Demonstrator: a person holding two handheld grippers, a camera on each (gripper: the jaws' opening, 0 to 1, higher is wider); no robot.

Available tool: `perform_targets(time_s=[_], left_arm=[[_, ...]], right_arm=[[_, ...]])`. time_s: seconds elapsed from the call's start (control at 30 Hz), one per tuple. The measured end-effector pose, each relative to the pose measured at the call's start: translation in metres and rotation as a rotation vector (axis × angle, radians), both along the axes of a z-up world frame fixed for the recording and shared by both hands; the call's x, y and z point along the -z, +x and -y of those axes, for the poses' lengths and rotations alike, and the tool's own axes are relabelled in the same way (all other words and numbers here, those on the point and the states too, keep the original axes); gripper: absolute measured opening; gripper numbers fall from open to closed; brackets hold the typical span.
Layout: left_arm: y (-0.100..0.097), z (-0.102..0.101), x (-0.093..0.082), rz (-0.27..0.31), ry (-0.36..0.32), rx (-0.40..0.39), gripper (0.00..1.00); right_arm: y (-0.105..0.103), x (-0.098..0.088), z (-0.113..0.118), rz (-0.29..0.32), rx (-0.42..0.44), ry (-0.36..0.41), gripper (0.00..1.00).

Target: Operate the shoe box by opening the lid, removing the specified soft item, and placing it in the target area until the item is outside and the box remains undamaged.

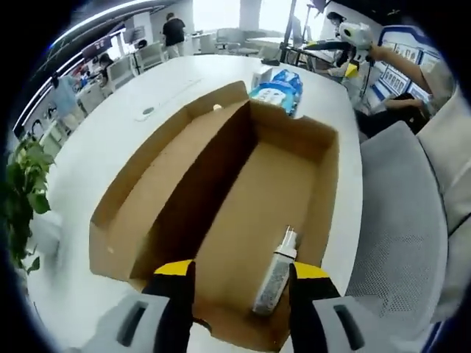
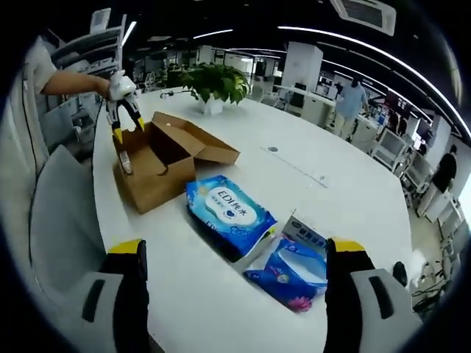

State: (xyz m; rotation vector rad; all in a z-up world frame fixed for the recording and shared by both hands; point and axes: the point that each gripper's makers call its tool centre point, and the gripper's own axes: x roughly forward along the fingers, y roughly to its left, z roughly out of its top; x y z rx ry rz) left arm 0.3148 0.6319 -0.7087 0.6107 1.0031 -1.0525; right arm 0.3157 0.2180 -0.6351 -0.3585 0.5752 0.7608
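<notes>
One open shoe box [image 1: 243,220], one bottle [image 1: 276,273], two packs [image 2: 229,212].

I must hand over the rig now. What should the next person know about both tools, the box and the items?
Left tool: open, over the near end of the open shoe box.
Right tool: open, holding nothing, above the table.
Inside the box: a small spray bottle.
On the table beside the box: a blue wipes pack, a second blue pack.
Done: lid opened.
Left: I cannot tell which item is specified.
</notes>
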Motion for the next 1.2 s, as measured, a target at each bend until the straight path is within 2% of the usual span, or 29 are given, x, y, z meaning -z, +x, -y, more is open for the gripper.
perform_targets(time_s=[0.33,0.47,0.8,0.97,1.2], left_arm=[[-0.009,0.003,0.018,-0.085,0.071,0.165,0.56],[-0.014,-0.001,0.029,-0.113,0.138,0.248,0.56],[-0.017,0.0,0.05,-0.201,0.202,0.361,0.56],[-0.021,0.005,0.053,-0.217,0.211,0.396,0.55],[-0.024,0.006,0.061,-0.222,0.238,0.432,0.52]], right_arm=[[-0.028,-0.008,-0.013,0.004,0.01,0.032,0.96],[-0.036,-0.008,-0.017,-0.001,0.008,0.037,0.96],[-0.048,-0.005,-0.023,-0.011,0.044,0.067,0.96],[-0.052,-0.001,-0.022,-0.013,0.073,0.083,0.96],[-0.056,0.0,-0.03,-0.009,0.07,0.097,0.96]])
